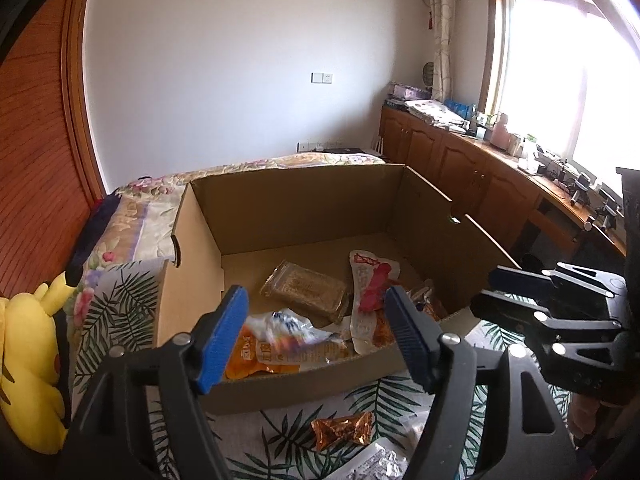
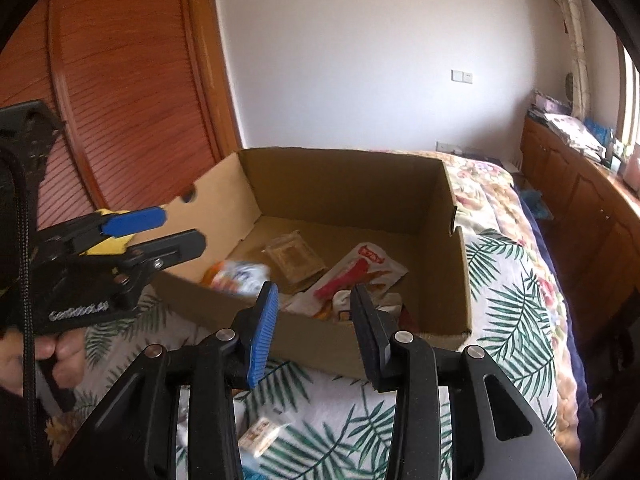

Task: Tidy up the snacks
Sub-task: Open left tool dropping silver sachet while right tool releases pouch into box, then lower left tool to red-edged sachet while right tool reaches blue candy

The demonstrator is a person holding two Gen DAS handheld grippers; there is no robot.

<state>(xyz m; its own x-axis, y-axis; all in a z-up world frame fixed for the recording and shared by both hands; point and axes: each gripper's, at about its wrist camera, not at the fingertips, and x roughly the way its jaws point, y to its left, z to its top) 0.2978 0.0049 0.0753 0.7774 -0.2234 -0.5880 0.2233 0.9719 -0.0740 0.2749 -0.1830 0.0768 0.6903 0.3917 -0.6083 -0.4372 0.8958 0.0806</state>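
Both tongs are hanging released and empty over the near rim of the cardboard box (image 1: 304, 208) on the bed (image 2: 516, 292), left tongs (image 1: 316, 336) and right tongs (image 2: 314, 332) above the snack packets (image 1: 372, 300) lying inside, a gold-wrapped snack (image 1: 342, 428) sitting outside on the bedspread.

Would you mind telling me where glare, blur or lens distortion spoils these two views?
Left wrist view: the window is blown out to white, the wardrobe bows with the fisheye, and the white packet in the box is smeared. Right wrist view: even light, no glare; the same packet is blurred, and dark vignetting fills the corners.
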